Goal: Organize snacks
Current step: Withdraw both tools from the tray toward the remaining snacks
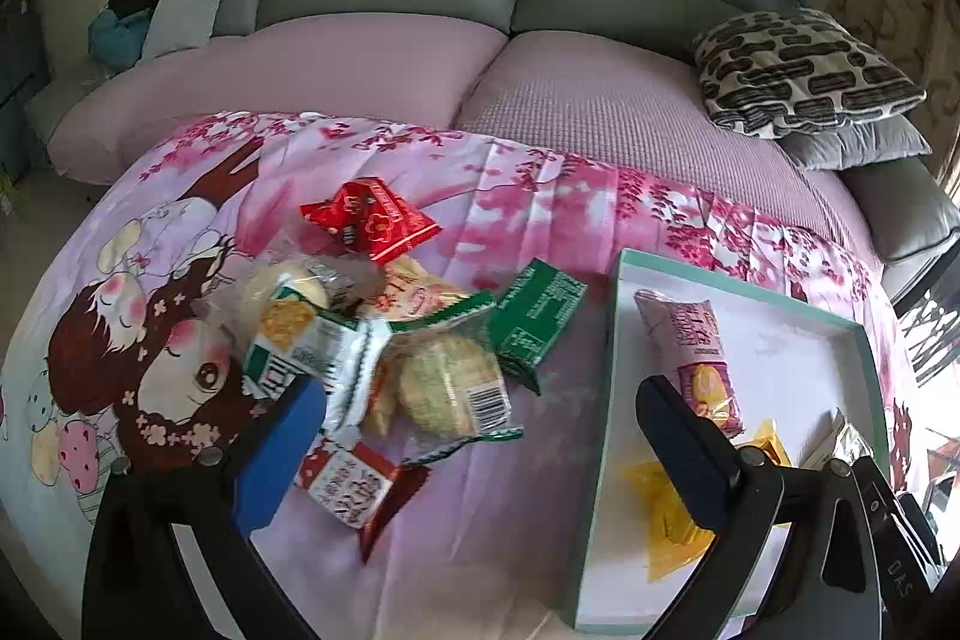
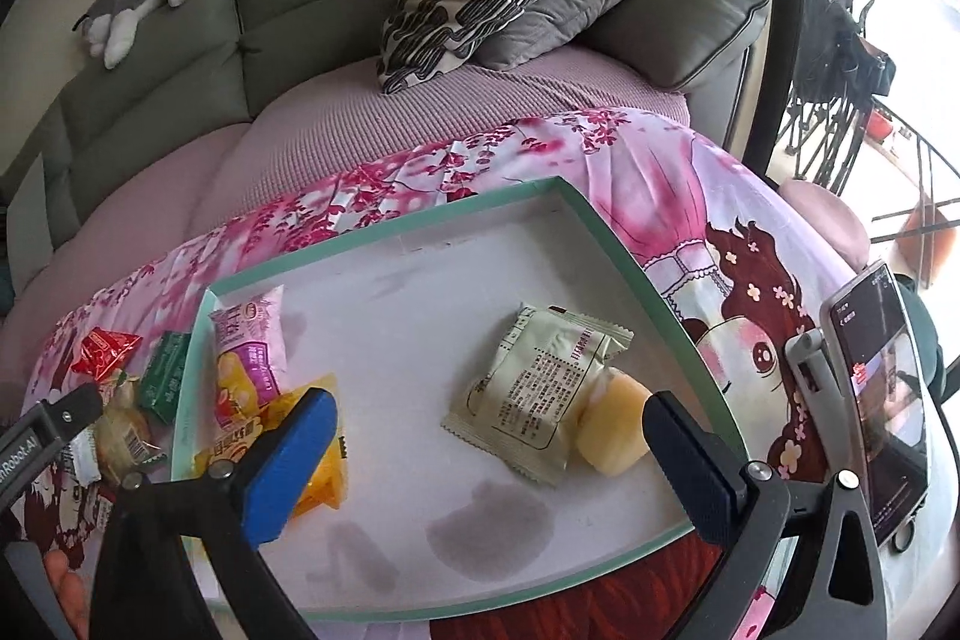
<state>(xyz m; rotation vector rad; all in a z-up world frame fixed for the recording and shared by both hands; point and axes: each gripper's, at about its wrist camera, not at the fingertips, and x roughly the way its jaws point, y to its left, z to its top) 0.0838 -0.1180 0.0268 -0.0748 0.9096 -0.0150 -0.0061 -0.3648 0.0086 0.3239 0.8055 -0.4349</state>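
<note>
Snacks sit in two groups on the cartoon-print cloth (image 1: pixel 180 280); a loose pile of wrapped crackers (image 1: pixel 420 370) lies left of the green-rimmed box lid (image 2: pixel 384 226); inside the lid rest a pink packet (image 2: pixel 249 346), a yellow packet (image 2: pixel 324 466), a pale green packet (image 2: pixel 534 394) and a round yellow cake (image 2: pixel 612 424) touching it; left claw (image 1: pixel 480 454) stands wide above the pile's near edge, holding nothing; right claw (image 2: pixel 492 454) stands wide over the lid, empty, the pale green packet just ahead.
</note>
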